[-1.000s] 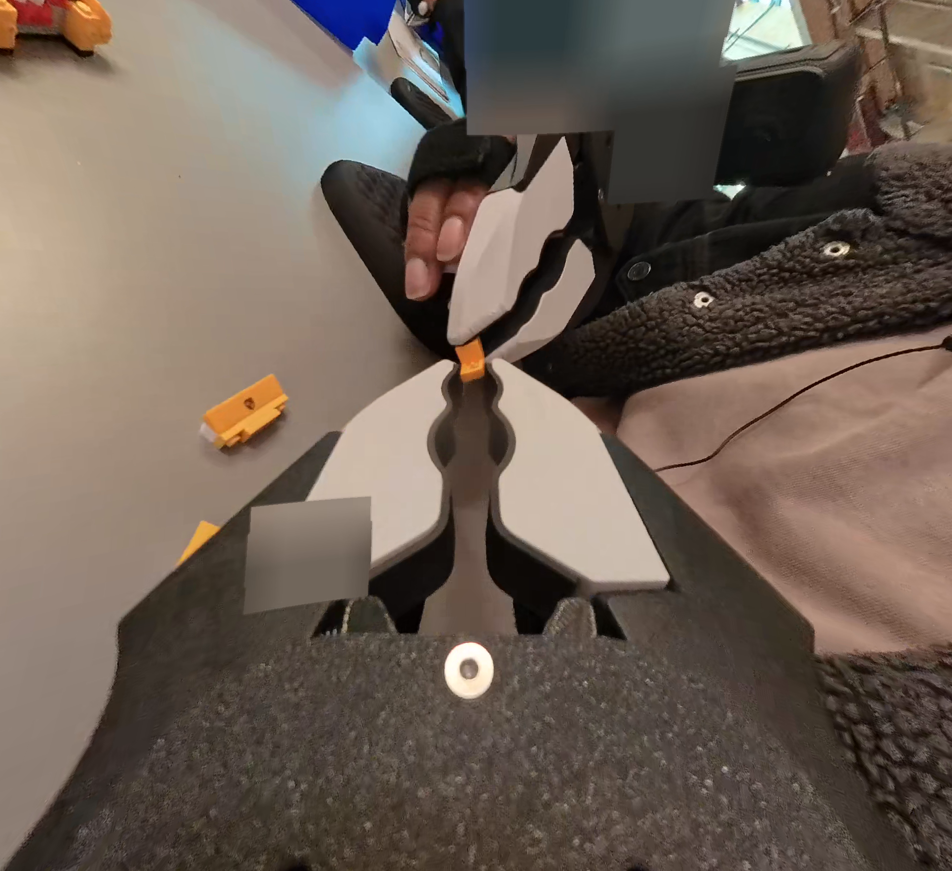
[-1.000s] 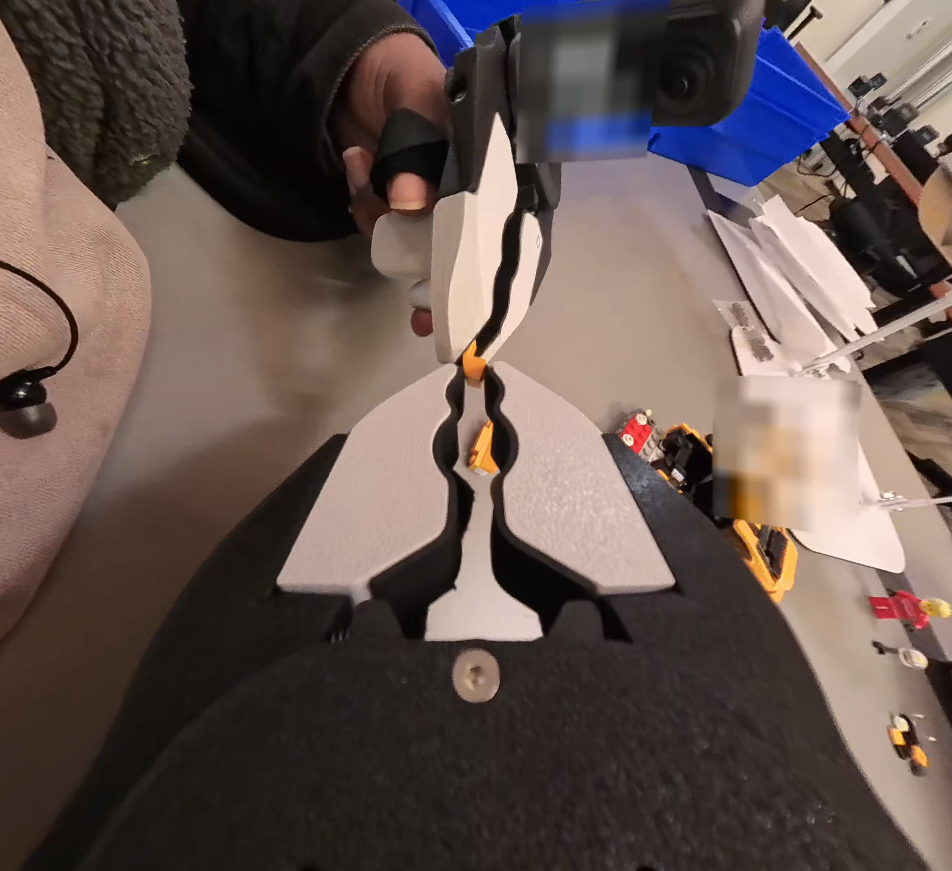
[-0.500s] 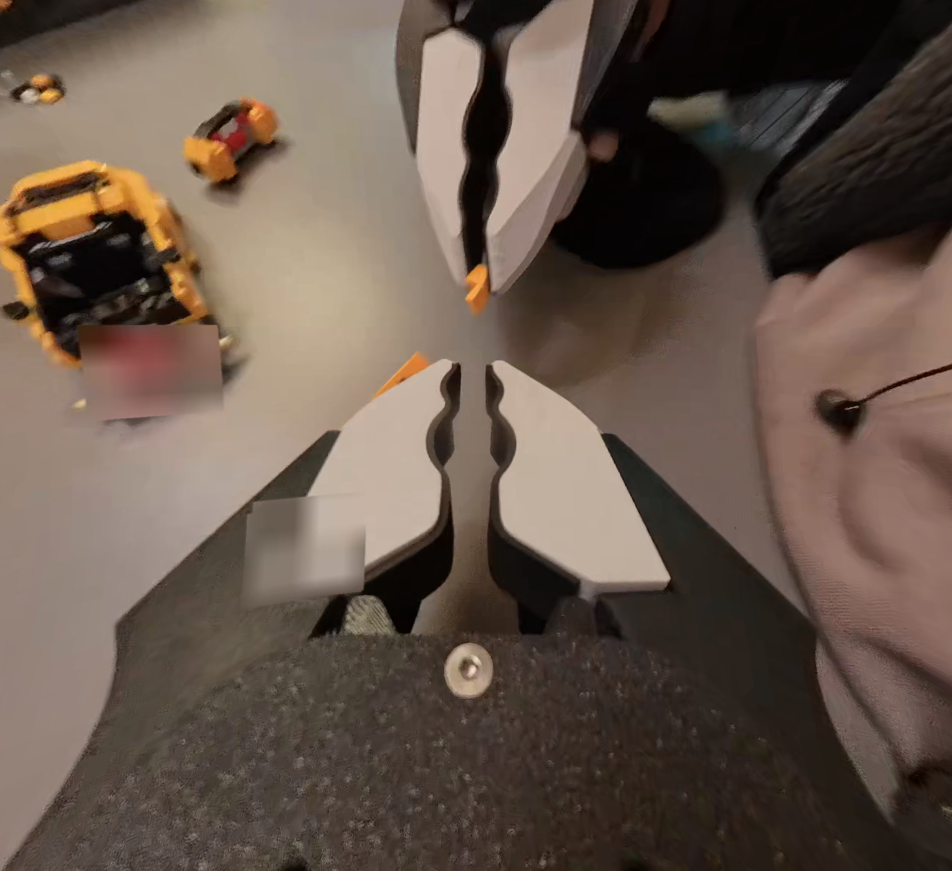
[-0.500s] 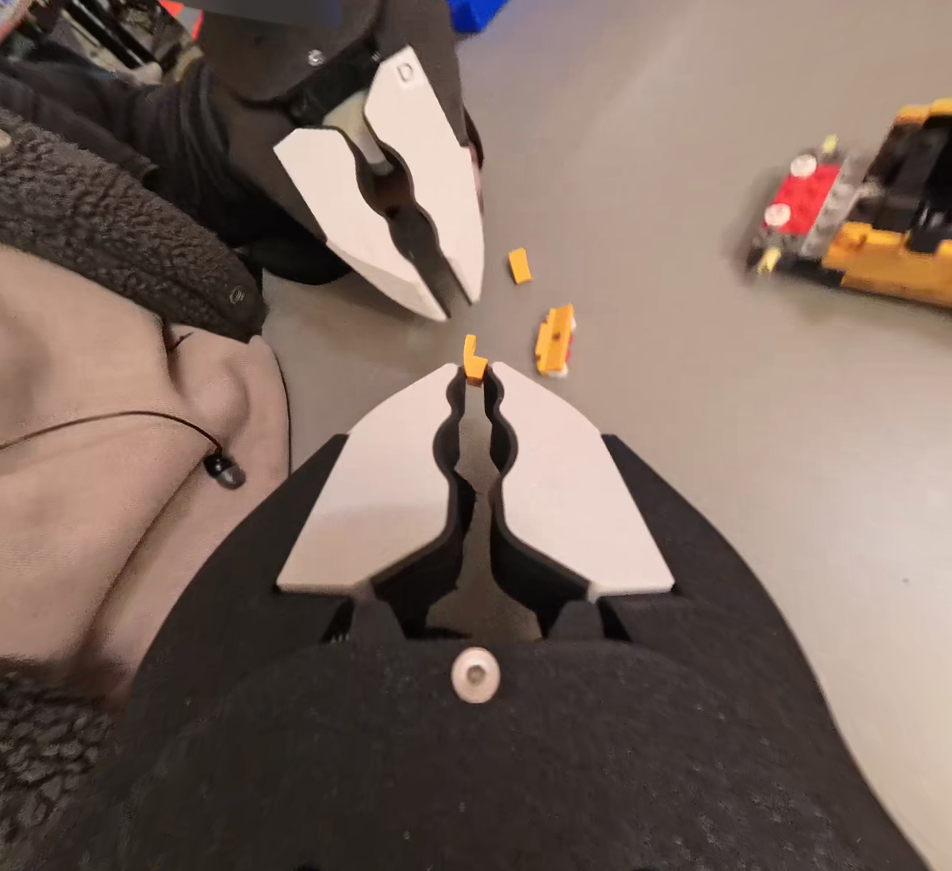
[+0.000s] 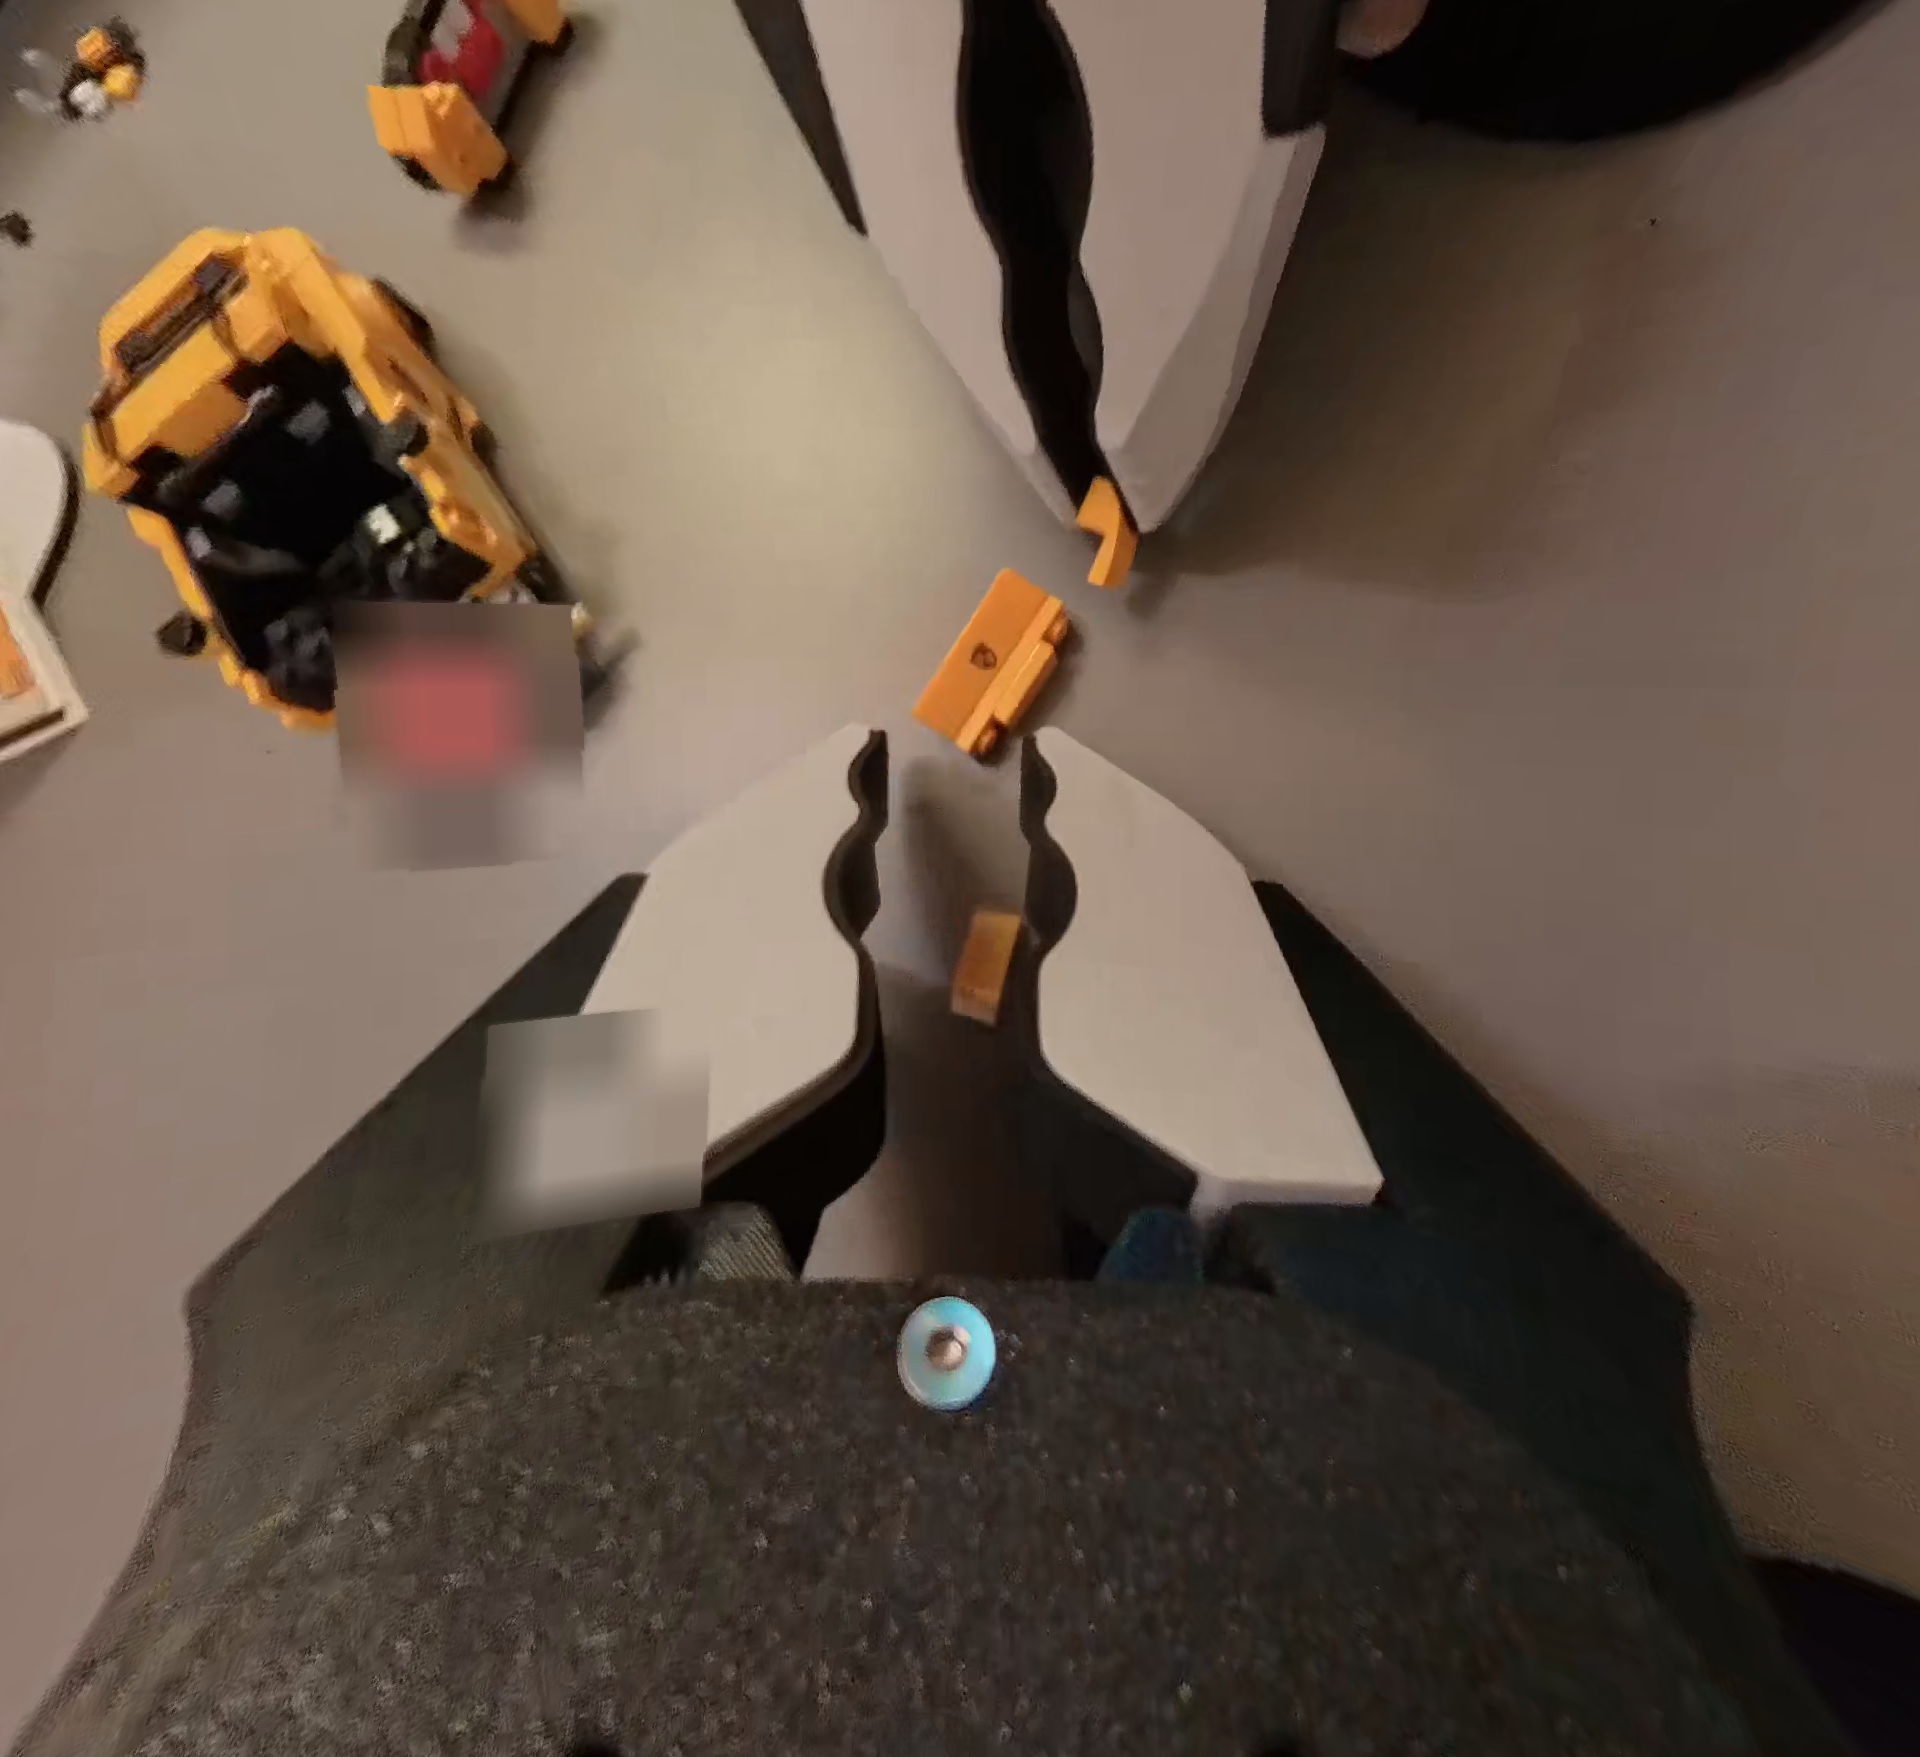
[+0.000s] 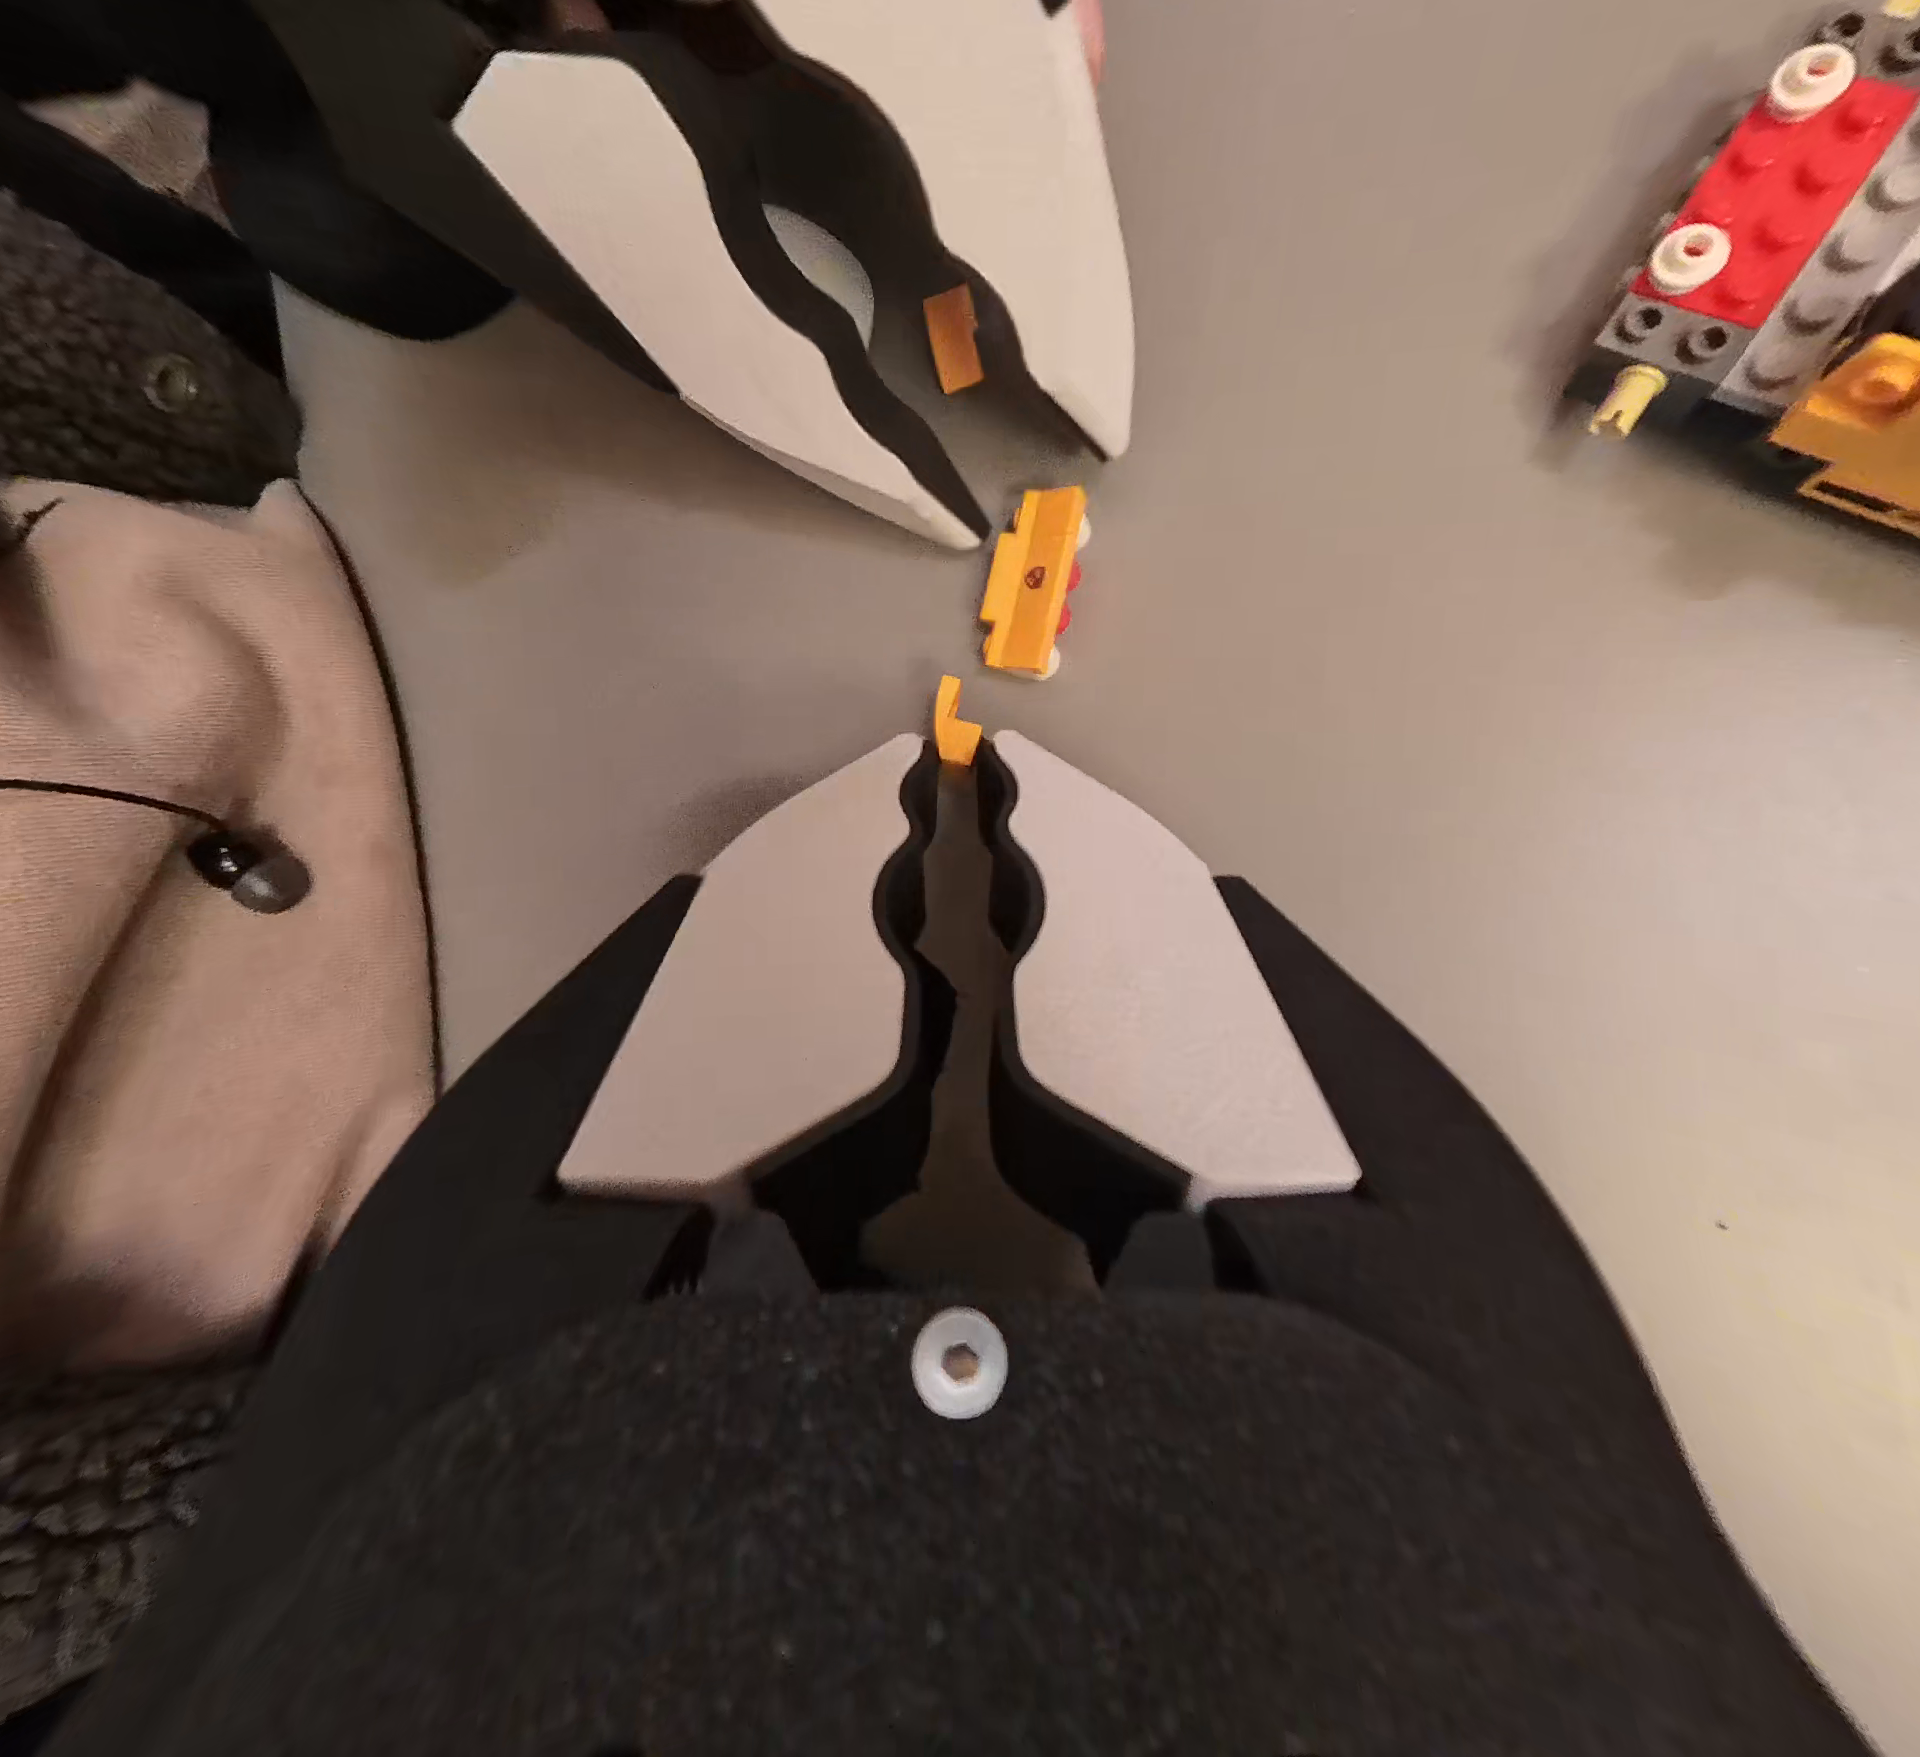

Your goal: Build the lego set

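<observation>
Orange is the colour of every part in play. My right hand-held gripper point(image 6: 961, 743) pinches a small hooked clip point(image 6: 952, 720) at its very tips, jaws nearly closed on it. My left hand-held gripper point(image 5: 956, 743) is empty, jaws narrowly parted.

Key relation: the plate point(image 6: 1031, 580), a short orange sub-assembly lying flat on the grey counter point(image 6: 1455, 772), sits just beyond the clip, slightly to its right in the right wrist view. Its long axis runs roughly along my right gripper's fingers. It lies between the two sets of tips, just beside both; the left tips look marginally nearer. I judge the clip goes onto this plate next, with the left gripper steadying it.

Count:
- Clips held: one.
- Plates: one.
- Loose orange tile point(image 5: 985, 964): one, on the counter, seen between my left fingers.
- Yellow car body point(image 5: 281, 460): one, well apart toward the left.
- Red-and-orange chassis point(image 5: 468, 45): one, beyond it.
</observation>
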